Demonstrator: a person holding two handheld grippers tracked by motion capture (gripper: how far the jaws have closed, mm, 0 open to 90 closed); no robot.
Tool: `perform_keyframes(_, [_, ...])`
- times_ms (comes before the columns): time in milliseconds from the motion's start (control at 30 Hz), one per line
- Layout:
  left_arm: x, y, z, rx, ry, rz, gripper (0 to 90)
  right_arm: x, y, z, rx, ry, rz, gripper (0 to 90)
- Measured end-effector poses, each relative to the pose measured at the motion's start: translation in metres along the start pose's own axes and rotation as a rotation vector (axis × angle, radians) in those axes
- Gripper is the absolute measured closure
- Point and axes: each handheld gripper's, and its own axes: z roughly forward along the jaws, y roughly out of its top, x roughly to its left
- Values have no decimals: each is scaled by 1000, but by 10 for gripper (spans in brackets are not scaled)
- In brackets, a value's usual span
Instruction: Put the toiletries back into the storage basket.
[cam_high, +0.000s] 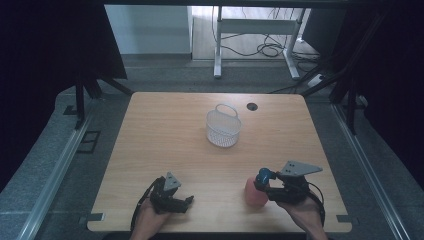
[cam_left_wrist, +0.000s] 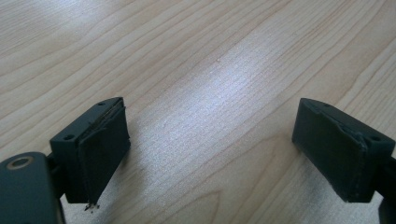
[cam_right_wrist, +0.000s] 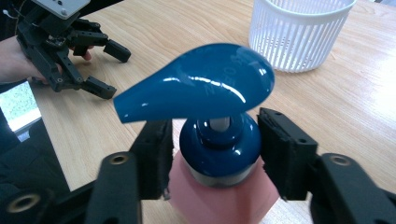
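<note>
One table (cam_high: 165, 150). One white basket (cam_high: 223, 128). One pink bottle (cam_high: 255, 194) with one blue pump (cam_high: 263, 175). Two grippers: left gripper (cam_high: 189, 201) and right gripper (cam_high: 261, 186).

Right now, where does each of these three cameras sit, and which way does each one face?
High view: above the near table edge, looking forward and down on the light wooden table; both hands with left gripper and right gripper.
Left gripper view: rides the left gripper, facing bare wood between open jaws.
Right gripper view: rides the right gripper, jaws clamping the pink bottle with blue pump top.
Shared: high and right gripper views both show the white slotted plastic basket.
</note>
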Motion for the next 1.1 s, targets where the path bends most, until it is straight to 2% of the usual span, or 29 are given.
perform_keyframes(300, [0, 0, 0, 2, 1, 2, 105, 3, 3, 0, 20, -30, -20, 526])
perform_keyframes(533, [0, 0, 0, 3, 1, 2, 105, 1, 7, -2, 16, -13, -8, 526])
perform_keyframes(767, [0, 0, 0, 2, -1, 1, 105, -1, 20, -7, 10, -10, -7, 527])
perform_keyframes(1100, [0, 0, 0, 3, -1, 1, 105, -5, 39, -3, 8, -6, -22, 527])
